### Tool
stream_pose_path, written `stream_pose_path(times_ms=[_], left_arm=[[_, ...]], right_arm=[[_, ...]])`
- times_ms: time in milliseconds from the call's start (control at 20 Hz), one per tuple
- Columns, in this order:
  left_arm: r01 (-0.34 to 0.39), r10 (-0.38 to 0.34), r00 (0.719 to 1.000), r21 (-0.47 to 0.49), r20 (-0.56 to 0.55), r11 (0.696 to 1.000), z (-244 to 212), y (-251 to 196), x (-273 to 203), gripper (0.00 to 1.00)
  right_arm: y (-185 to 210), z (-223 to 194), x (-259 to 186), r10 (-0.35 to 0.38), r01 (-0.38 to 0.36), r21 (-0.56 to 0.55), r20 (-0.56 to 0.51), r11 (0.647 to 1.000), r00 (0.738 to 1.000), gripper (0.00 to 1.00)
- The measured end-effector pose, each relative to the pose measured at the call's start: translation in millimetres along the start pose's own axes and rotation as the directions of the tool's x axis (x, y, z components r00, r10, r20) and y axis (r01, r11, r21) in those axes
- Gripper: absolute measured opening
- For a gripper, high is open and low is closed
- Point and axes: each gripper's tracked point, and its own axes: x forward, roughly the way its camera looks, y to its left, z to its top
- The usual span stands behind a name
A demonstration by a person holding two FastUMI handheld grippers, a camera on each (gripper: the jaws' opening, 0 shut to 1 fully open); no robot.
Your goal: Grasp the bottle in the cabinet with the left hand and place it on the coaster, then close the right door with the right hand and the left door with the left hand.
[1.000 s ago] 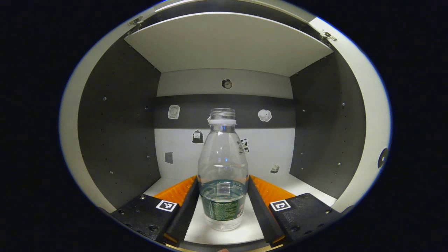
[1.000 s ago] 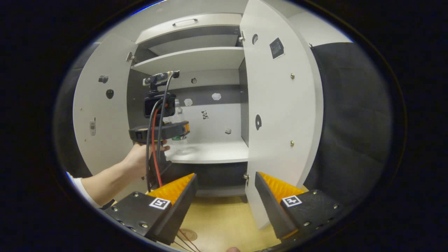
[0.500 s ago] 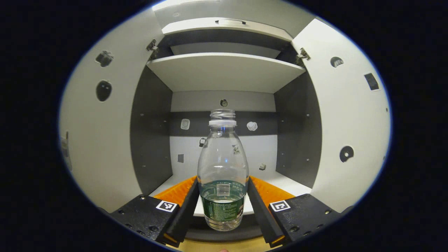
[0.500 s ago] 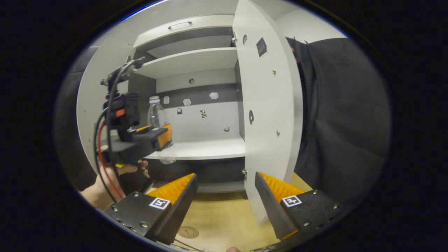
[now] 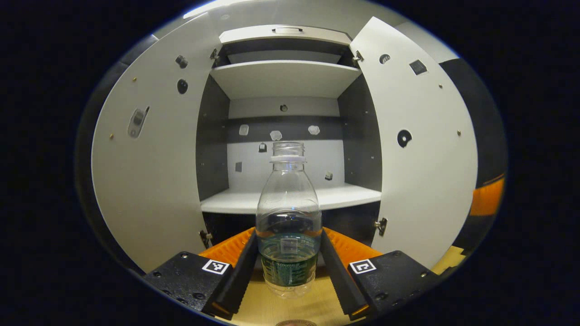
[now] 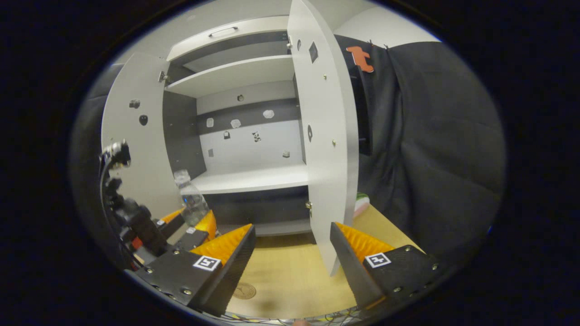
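Observation:
A clear, capless bottle (image 5: 288,217) with a green label and a little water stands upright between my left gripper's (image 5: 288,267) fingers, which are shut on its lower body. It hangs outside the cabinet, just above the wooden table (image 5: 272,308). In the right gripper view the same bottle (image 6: 190,199) and the left gripper (image 6: 181,226) are low at the left, with the round coaster (image 6: 244,290) on the table nearby. My right gripper (image 6: 292,262) is open and holds nothing, in front of the open right door (image 6: 324,149). The left door (image 6: 136,149) also stands open.
The cabinet's lower shelf (image 5: 290,199) is bare, with small stickers on its back wall. An upper shelf (image 5: 283,77) lies above it. Both doors (image 5: 149,172) (image 5: 426,158) swing out toward me. Black cloth (image 6: 430,149) hangs to the right of the cabinet.
My left gripper has drawn the bottle back out of the cabinet and down toward the table. The right gripper view has swung a little to the right.

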Motion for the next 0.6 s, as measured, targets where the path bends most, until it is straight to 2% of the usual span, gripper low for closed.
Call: stream_pose_path(times_ms=[350, 400, 600], left_arm=[[-0.025, 0.027, 0.991, 0.018, -0.133, 1.000, -104.2, -0.7, -28.6, 0.82], [-0.025, 0.026, 0.987, 0.013, -0.156, 1.000, -117.1, -1.7, -31.9, 0.82], [-0.032, 0.032, 0.975, 0.006, -0.221, 0.999, -156.5, -2.5, -42.1, 0.82]], right_arm=[[-11.5, -43.5, -4.3, -0.003, 0.003, 0.000, -0.089, 1.000, 0.996, 1.00], [-12.5, -47.6, -4.8, 0.001, -0.001, 0.000, -0.091, 1.000, 0.996, 0.96], [-17.6, -68.9, -3.4, 0.002, -0.003, -0.007, -0.128, 1.000, 0.992, 1.00]])
